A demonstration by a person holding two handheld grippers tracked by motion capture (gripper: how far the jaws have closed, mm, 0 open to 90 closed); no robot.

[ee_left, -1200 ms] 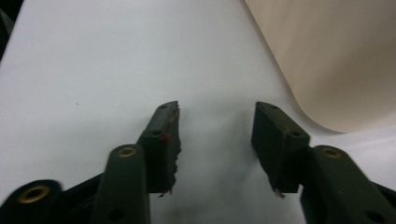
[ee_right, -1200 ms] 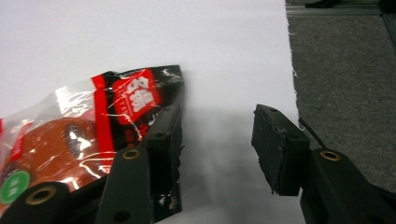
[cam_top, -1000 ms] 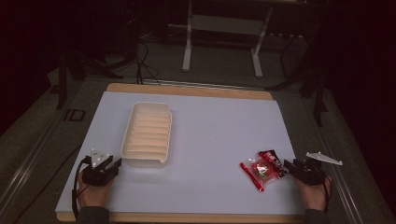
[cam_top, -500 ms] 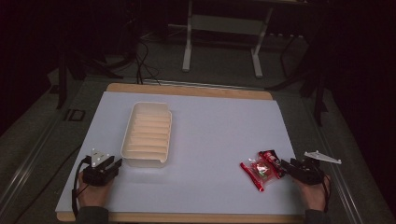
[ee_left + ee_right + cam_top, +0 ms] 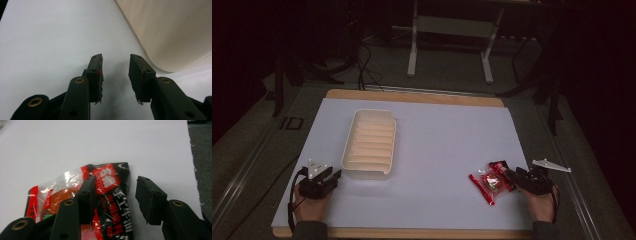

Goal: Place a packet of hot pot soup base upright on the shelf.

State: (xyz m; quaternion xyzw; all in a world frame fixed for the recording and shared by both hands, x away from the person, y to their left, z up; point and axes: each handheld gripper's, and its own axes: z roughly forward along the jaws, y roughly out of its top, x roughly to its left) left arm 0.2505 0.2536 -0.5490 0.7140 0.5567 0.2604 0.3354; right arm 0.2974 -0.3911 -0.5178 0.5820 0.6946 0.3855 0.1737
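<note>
At the bottom left of the high view, the left gripper [image 5: 330, 176] rests low over the white mat [image 5: 442, 150], held by the person's left hand [image 5: 309, 207]. In the left gripper view its jaws are spread apart with nothing between them, and the rounded corner of the cream tray [image 5: 175, 32] is just beside them at the upper right. At the bottom right of the high view, the right gripper [image 5: 511, 175] is held by the right hand [image 5: 542, 205]. Its jaws are spread around the black end of a red snack packet [image 5: 110, 202]; I cannot tell if they touch it. Farther up, left of centre, the ribbed tray [image 5: 369, 144] stands on the mat. Beyond the mat, the wooden table edge [image 5: 412, 95] is visible, then dark floor.
</note>
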